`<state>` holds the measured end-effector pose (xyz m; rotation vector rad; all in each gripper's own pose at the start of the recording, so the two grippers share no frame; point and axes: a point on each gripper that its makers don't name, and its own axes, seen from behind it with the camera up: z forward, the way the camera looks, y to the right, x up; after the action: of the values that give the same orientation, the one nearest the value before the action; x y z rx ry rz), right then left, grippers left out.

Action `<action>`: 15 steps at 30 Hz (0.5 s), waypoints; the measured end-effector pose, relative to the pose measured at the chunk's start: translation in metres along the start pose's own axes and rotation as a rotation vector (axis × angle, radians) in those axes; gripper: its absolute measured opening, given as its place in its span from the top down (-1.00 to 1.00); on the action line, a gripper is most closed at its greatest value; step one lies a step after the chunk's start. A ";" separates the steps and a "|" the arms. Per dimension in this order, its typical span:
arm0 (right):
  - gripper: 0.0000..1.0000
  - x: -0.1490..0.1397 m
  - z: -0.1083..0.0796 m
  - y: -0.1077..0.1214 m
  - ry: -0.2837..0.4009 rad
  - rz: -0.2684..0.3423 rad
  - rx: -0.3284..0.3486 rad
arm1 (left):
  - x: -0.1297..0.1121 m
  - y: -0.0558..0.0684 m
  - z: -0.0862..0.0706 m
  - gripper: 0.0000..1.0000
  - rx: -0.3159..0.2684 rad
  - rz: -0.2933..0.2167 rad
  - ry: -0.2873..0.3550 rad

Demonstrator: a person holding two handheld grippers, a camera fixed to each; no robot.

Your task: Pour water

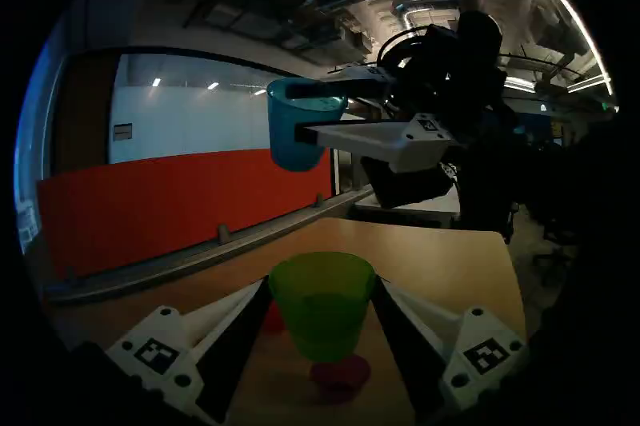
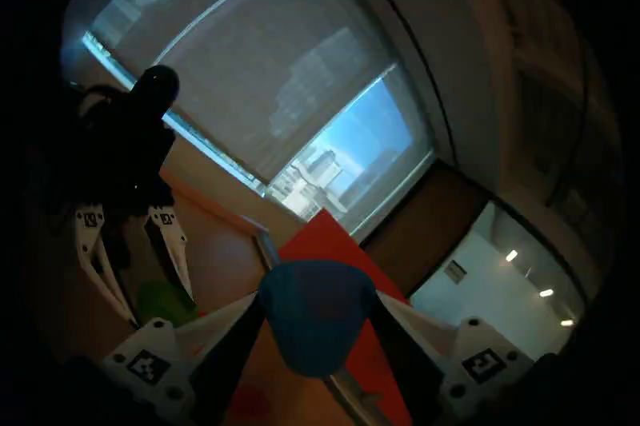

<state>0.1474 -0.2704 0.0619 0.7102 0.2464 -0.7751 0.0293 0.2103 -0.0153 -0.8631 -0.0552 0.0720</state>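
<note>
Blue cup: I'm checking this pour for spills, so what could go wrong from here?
The blue cup hangs high and well apart from the green cup, so tipping it now would likely wet the table. From that height even an aimed stream could spatter out.

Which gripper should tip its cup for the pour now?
Right, probably. The right gripper is clamped on the blue cup, held higher than the green cup, which the left gripper holds upright low over the table. I can't see water in either.
</note>
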 end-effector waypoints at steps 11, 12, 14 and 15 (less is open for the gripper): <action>-0.80 -0.022 -0.003 -0.006 -0.030 0.420 0.043 | 0.003 -0.005 -0.004 -0.75 0.013 0.010 -0.005; -0.80 -0.024 -0.003 -0.008 -0.032 0.454 0.050 | 0.003 -0.005 -0.004 -0.75 0.015 0.012 -0.006; -0.80 -0.028 -0.004 -0.012 -0.034 0.522 0.068 | 0.004 -0.006 -0.005 -0.75 0.019 0.015 -0.008; -0.80 -0.029 -0.004 -0.014 -0.036 0.551 0.078 | 0.004 -0.007 -0.005 -0.75 0.021 0.016 -0.008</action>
<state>0.1172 -0.2586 0.0649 0.7893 -0.0183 -0.2716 0.0339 0.2022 -0.0134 -0.8422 -0.0555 0.0910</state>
